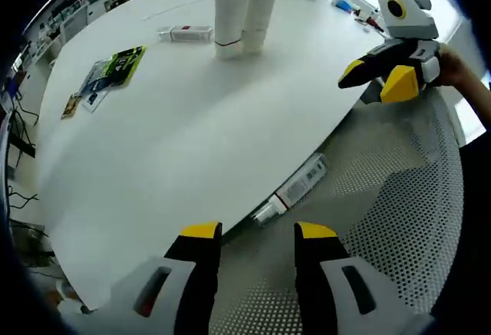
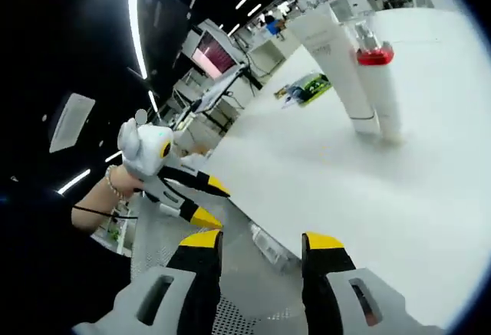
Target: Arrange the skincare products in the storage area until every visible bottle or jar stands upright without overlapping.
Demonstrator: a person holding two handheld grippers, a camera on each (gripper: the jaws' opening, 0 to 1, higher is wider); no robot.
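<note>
Claws are being held apart and empty in both views. At the bottom of the left gripper view, the left claw (image 1: 258,252) is being kept wide, its yellow-tipped jaws framing the desk (image 1: 199,143) edge and the perforated mesh surface (image 1: 399,197) beyond it. Just above and between those jaws, a small tube (image 1: 295,189) is being seen lying flat along the desk edge, seemingly wedged between desk and mesh. At the right of that frame, the right claw (image 1: 372,78) is being held in a person's hand, pointing left over the desk rim, with its jaws apart and nothing between them.

In the right gripper view, the right claw (image 2: 255,252) is likewise being kept wide at the bottom, with the lying tube (image 2: 268,244) showing just between its jaws, and the left claw (image 2: 196,197) is coming in at the left, open.

Farther out, at the top centre of the left gripper view, a tall white tube (image 1: 229,13) and a red-collared bottle (image 1: 259,14) are standing upright, touching or nearly so. A small flat product (image 1: 184,34) is lying to their left, and a green packet (image 1: 115,70) is lying nearer the upper left.

The lying tube is judged to be light, soft-walled and smooth, likely to slip or squash. It is best taken across its middle, lightly, then stood on its cap end.
</note>
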